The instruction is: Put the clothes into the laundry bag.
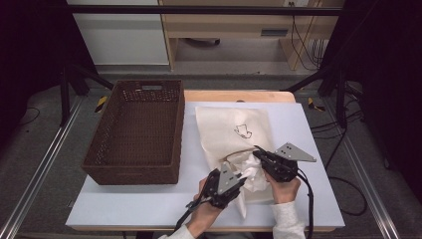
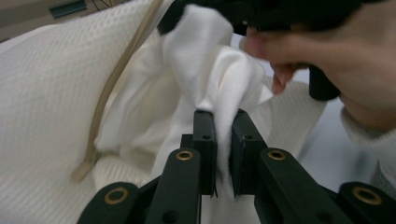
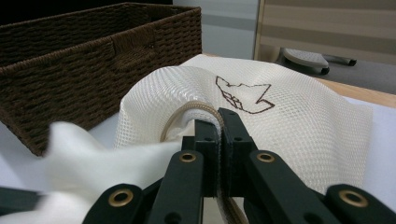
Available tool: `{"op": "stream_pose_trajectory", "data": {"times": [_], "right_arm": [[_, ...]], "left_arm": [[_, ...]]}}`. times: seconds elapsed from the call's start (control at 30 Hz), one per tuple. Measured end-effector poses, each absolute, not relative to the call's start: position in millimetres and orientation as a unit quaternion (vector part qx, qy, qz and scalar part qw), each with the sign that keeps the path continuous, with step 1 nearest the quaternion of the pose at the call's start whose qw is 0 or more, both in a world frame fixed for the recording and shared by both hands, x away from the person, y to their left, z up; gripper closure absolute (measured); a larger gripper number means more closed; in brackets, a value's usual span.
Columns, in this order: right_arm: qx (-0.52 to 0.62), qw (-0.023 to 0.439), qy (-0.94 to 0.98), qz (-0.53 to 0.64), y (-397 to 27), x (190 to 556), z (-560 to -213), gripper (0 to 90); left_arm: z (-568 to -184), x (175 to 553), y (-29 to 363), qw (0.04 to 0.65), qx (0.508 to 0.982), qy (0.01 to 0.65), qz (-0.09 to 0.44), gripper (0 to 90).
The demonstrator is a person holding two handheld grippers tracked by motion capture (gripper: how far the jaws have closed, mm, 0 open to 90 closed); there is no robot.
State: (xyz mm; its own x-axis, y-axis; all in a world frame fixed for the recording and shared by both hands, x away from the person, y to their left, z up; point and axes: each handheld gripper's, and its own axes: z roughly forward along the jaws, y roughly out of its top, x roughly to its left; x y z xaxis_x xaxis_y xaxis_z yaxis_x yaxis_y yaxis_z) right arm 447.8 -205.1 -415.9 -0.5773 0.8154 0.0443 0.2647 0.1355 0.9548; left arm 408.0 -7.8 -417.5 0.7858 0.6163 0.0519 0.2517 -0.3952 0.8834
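A cream mesh bag [image 1: 226,122] with a brown stitched emblem lies on the white table cover, its mouth toward the person. My right gripper [image 1: 257,151] is shut on the bag's tan-edged rim [image 3: 196,106] and holds the mouth lifted. My left gripper [image 1: 243,176] is shut on a white cloth [image 1: 255,178] just at the bag's mouth. In the left gripper view the cloth [image 2: 219,70] is pinched between the jaws of the left gripper [image 2: 223,115], with the mesh bag [image 2: 46,93] to the left. The right gripper [image 3: 220,114] looks along the bag [image 3: 299,130], and the cloth [image 3: 93,163] blurs at lower left.
A brown wicker basket [image 1: 175,134] stands to the left of the bag, seen up close in the right gripper view as the basket [image 3: 70,70]. The person's right hand [image 2: 336,56] is close above the left gripper. The table's front edge [image 1: 149,226] runs near both hands.
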Motion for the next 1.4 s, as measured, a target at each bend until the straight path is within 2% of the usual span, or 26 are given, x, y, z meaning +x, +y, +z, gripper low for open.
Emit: {"op": "stream_pose_trajectory", "data": {"times": [0.3, 0.4, 0.53, 0.57, 0.6, 0.63, 0.67, 0.77, 0.83, 1.0, 1.2, 1.3, 1.33, 1.4], "right_arm": [[0.382, 0.256, 0.700, 0.546, -208, 447, -413, 87.3], [0.380, 0.256, 0.702, 0.546, -208, 446, -412, 87.3], [0.380, 0.254, 0.705, 0.543, -207, 447, -414, 87.3], [0.381, 0.254, 0.705, 0.541, -207, 447, -414, 87.3], [0.380, 0.255, 0.706, 0.541, -207, 447, -414, 87.3], [0.384, 0.253, 0.704, 0.542, -207, 447, -414, 87.3], [0.384, 0.253, 0.703, 0.542, -208, 447, -414, 87.3], [0.384, 0.253, 0.704, 0.541, -208, 447, -415, 87.3], [0.385, 0.254, 0.704, 0.540, -207, 447, -415, 87.3], [0.386, 0.254, 0.704, 0.540, -208, 447, -415, 87.3], [0.384, 0.254, 0.707, 0.538, -206, 448, -416, 87.3], [0.382, 0.254, 0.708, 0.537, -205, 447, -416, 87.3], [0.382, 0.252, 0.709, 0.536, -204, 447, -416, 87.3], [0.381, 0.251, 0.711, 0.534, -202, 446, -416, 87.3]], "left_arm": [[-451, 461, -51, 0.413, 0.837, 0.286, 0.217, 80.6], [-460, 477, -52, 0.414, 0.831, 0.311, 0.204, 80.6], [-458, 478, -57, 0.410, 0.828, 0.322, 0.206, 79.0], [-457, 475, -55, 0.414, 0.828, 0.319, 0.202, 75.8], [-455, 471, -53, 0.421, 0.829, 0.313, 0.193, 69.1], [-452, 467, -49, 0.425, 0.833, 0.304, 0.183, 55.8], [-447, 459, -44, 0.422, 0.835, 0.294, 0.194, 48.0], [-435, 442, -26, 0.440, 0.827, 0.277, 0.214, 40.0], [-427, 433, -9, 0.444, 0.821, 0.276, 0.231, 38.6], [-424, 433, 27, 0.434, 0.808, 0.320, 0.236, 43.2], [-443, 443, 33, 0.404, 0.825, 0.356, 0.173, 47.9], [-449, 442, 33, 0.391, 0.833, 0.354, 0.165, 62.7], [-451, 440, 34, 0.387, 0.835, 0.351, 0.170, 72.2], [-452, 438, 41, 0.386, 0.836, 0.350, 0.170, 83.4]]}}
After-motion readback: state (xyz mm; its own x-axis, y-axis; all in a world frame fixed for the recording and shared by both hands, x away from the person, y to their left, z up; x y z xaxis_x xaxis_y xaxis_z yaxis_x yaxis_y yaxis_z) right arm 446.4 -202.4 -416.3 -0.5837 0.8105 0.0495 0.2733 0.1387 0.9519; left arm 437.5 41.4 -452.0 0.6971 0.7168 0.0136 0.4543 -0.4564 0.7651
